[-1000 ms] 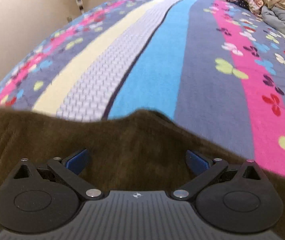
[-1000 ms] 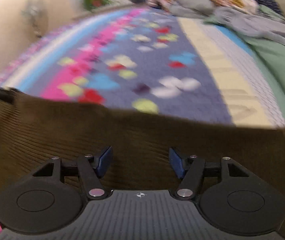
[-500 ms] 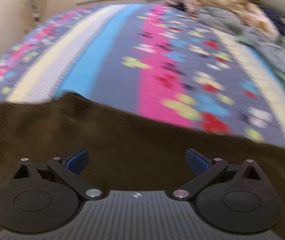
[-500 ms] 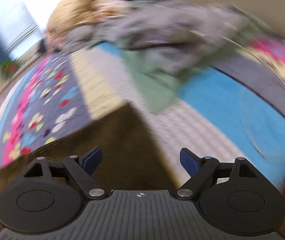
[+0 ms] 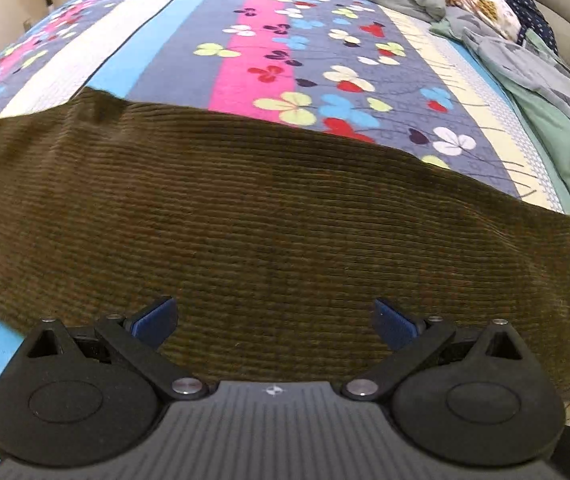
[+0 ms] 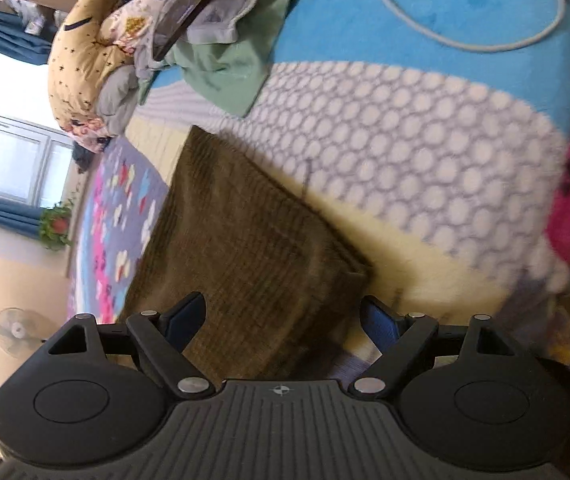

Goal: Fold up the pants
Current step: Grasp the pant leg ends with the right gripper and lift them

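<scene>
The left gripper [image 5: 275, 320] is wide open, with its two blue fingers [image 5: 153, 318] far apart just above the brown pants [image 5: 269, 216]. The right gripper [image 6: 283, 320] is wide open too, turned sideways over a corner of the pants.

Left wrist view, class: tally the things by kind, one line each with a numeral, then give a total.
Brown corduroy pants: 1
Floral striped bedspread: 1
Pile of bedding and clothes: 1
Left hand-held gripper, open: 1
Total: 4
</scene>
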`<state>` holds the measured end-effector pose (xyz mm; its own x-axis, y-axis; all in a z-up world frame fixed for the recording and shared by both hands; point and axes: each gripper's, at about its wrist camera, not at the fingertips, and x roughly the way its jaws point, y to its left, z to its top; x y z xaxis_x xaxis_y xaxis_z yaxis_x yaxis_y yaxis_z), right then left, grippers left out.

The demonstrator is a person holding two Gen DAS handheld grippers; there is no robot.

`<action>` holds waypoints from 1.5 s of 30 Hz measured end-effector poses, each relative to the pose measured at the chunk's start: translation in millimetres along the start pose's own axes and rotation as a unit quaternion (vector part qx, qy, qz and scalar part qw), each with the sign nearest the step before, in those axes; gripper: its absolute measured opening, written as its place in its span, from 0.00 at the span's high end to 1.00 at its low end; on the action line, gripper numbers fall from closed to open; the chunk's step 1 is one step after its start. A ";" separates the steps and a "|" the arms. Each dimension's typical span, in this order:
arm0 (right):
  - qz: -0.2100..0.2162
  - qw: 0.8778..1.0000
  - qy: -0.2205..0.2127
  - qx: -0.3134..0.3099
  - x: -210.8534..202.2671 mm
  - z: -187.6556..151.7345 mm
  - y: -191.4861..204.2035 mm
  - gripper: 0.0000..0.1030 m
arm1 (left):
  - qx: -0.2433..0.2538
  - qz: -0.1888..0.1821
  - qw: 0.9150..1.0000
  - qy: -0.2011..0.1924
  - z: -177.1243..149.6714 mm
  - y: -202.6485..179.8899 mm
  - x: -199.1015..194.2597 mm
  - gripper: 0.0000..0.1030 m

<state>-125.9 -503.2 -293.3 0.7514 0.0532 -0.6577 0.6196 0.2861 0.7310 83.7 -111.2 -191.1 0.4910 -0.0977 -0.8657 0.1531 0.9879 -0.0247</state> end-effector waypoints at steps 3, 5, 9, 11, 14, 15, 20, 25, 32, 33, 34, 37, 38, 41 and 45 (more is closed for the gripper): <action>0.004 0.999 -0.013 0.032 8.2 0.2 5.1 0.10 | -0.008 0.004 1.000 0.006 -4.2 2.5 -1.1 0.00; 0.038 0.998 -0.023 0.052 11.5 -0.9 5.7 0.14 | -0.009 0.009 1.000 0.011 -7.5 3.4 1.0 0.00; 0.040 0.997 -0.012 0.058 23.0 -6.6 7.6 0.72 | -0.022 0.013 0.999 0.032 -10.8 5.6 10.8 0.00; 0.039 0.997 -0.019 0.060 23.1 -5.4 9.2 0.83 | -0.033 0.024 0.998 0.045 -12.5 9.5 19.4 0.00; 0.033 0.999 -0.039 0.018 15.5 -7.8 25.7 0.83 | -0.035 0.037 0.997 0.052 -14.0 15.2 27.2 0.00; 0.030 0.998 -0.050 -0.011 11.9 -10.5 36.0 0.83 | -0.032 0.038 0.997 0.052 -13.8 16.4 27.9 0.00; 0.040 0.995 -0.071 -0.057 8.3 -9.5 75.7 0.83 | -0.032 0.035 0.997 0.055 -11.6 19.1 28.2 0.00; 0.069 0.996 -0.061 -0.005 10.6 6.0 81.1 0.83 | -0.039 0.036 0.997 0.051 -10.8 22.4 26.0 0.00; 0.017 0.999 -0.050 -0.007 10.5 5.9 70.0 0.82 | -0.037 0.038 0.997 0.050 -11.7 21.2 22.5 0.00; 0.003 0.999 -0.045 -0.006 9.6 5.7 63.9 0.82 | -0.038 0.037 0.997 0.050 -11.4 21.7 22.5 0.00; -0.007 0.999 -0.040 -0.001 9.0 5.7 56.8 0.81 | -0.039 0.036 0.997 0.050 -11.6 22.3 22.1 0.00; -0.028 0.999 -0.023 0.031 8.9 5.2 32.4 0.80 | -0.039 0.037 0.997 0.051 -11.8 22.3 23.6 0.00; -0.034 0.998 -0.020 0.039 9.3 5.5 25.8 0.79 | -0.037 0.039 0.997 0.051 -11.9 21.5 24.0 0.00; -0.056 0.997 -0.018 0.043 11.1 5.2 17.1 0.66 | -0.033 0.043 0.997 0.048 -12.9 19.9 24.2 0.00; -0.036 0.999 -0.009 0.023 17.8 5.6 14.6 0.45 | -0.037 0.041 0.998 0.043 -13.2 21.6 23.8 0.00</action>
<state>-102.2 -503.4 -293.4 0.7075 0.0168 -0.7065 0.6822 0.2449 0.6889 87.3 -90.6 -218.8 0.4242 -0.0095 -0.9055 0.0505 0.9986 0.0132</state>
